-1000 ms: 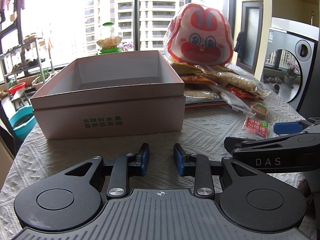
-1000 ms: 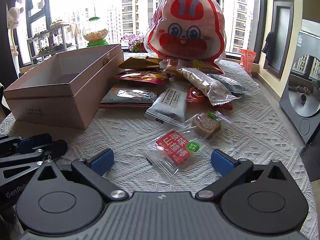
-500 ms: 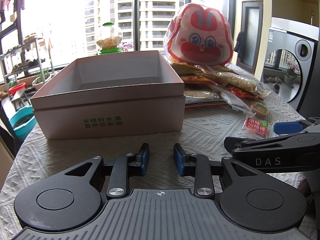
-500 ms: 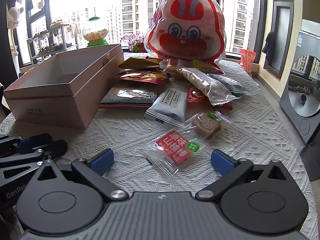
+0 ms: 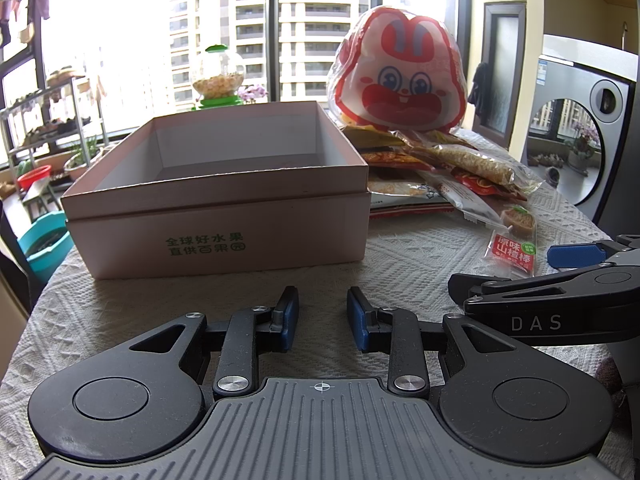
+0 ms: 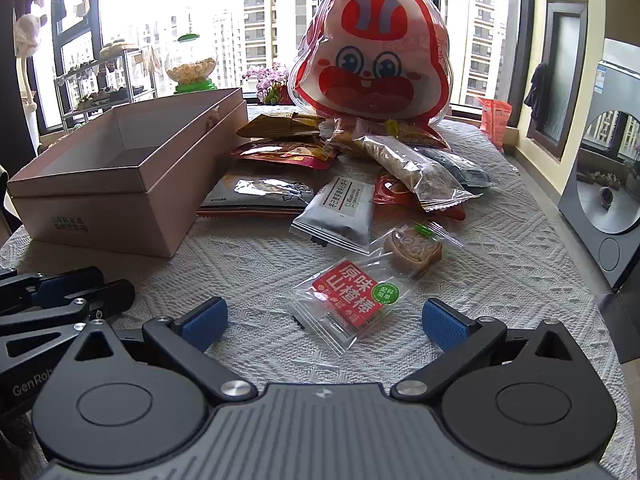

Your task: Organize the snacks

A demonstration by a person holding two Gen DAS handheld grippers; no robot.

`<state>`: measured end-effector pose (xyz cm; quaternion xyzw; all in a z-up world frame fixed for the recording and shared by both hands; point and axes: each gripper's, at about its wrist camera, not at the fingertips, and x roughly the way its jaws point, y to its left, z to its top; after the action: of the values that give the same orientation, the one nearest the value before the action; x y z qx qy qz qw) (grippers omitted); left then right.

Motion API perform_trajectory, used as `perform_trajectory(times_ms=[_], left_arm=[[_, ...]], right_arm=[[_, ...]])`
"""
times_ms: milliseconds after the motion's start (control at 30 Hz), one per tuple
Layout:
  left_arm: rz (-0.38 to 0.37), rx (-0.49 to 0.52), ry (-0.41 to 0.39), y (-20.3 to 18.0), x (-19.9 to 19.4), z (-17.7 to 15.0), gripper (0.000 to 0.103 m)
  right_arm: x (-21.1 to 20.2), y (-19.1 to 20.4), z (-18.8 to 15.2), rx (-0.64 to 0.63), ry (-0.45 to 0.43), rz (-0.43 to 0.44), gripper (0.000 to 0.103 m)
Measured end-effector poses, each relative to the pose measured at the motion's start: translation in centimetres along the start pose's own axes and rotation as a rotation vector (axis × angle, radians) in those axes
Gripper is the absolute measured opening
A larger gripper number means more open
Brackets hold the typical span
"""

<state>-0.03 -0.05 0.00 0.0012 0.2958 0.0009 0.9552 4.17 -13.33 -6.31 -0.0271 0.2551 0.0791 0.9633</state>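
Note:
An open, empty pink box (image 5: 224, 216) stands on the table, also in the right wrist view (image 6: 120, 184). Snack packets lie in a pile to its right: a big rabbit-face bag (image 6: 374, 64), a silver packet (image 6: 340, 216), a round cake (image 6: 412, 248) and a red hawthorn-stick packet (image 6: 352, 300), which also shows in the left wrist view (image 5: 514, 254). My left gripper (image 5: 322, 316) is partly open and empty, in front of the box. My right gripper (image 6: 324, 318) is wide open and empty, just short of the red packet.
A white textured cloth (image 6: 248, 264) covers the table. A green-topped candy dispenser (image 5: 216, 76) stands behind the box. A washing machine (image 5: 584, 128) is to the right. The right gripper's arm (image 5: 560, 304) lies close beside the left gripper.

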Motion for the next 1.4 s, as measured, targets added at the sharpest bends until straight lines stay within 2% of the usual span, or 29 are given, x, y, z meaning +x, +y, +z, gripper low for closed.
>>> perform_trajectory(times_ms=[1333,1400], left_arm=[[0.001,0.001,-0.001,-0.1,0.01,-0.01,0.033],[0.0,0.0,-0.001,-0.08,0.01,-0.01,0.033]], right_arm=[[0.07,-0.16,-0.04,-0.002,0.001,0.001,0.103],[-0.03,-0.47,0.09,-0.03,0.021,0.027,0.103]])
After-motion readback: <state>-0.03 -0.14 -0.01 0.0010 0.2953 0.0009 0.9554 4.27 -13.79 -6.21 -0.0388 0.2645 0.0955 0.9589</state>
